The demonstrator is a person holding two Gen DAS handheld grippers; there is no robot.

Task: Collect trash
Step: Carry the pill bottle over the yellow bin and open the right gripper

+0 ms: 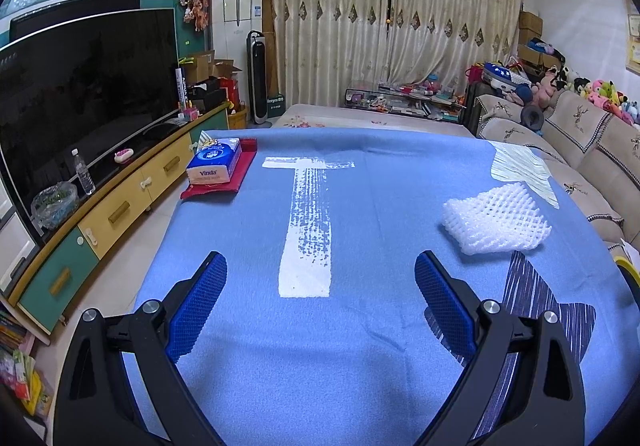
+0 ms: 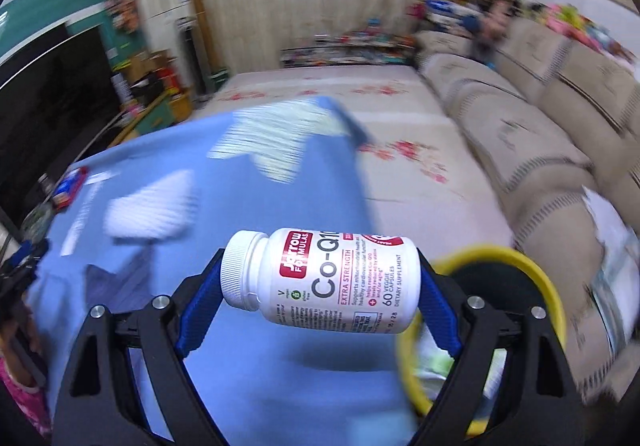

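My right gripper (image 2: 320,278) is shut on a white Co-Q10 supplement bottle (image 2: 328,280), held sideways, cap to the left, above the table's right edge. A yellow-rimmed bin (image 2: 532,274) sits just behind and to the right of the bottle, with some rubbish inside. My left gripper (image 1: 320,270) is open and empty, low over the blue tablecloth (image 1: 248,346). A white foam fruit net (image 1: 496,222) lies on the cloth ahead and right of it; it also shows blurred in the right wrist view (image 2: 148,210).
A Vinda tissue pack (image 1: 214,162) rests on a red cloth (image 1: 236,182) at the table's far left. The bin's yellow rim (image 1: 630,272) shows at the right table edge. A TV cabinet (image 1: 120,202) runs along the left, a beige sofa (image 2: 520,142) along the right.
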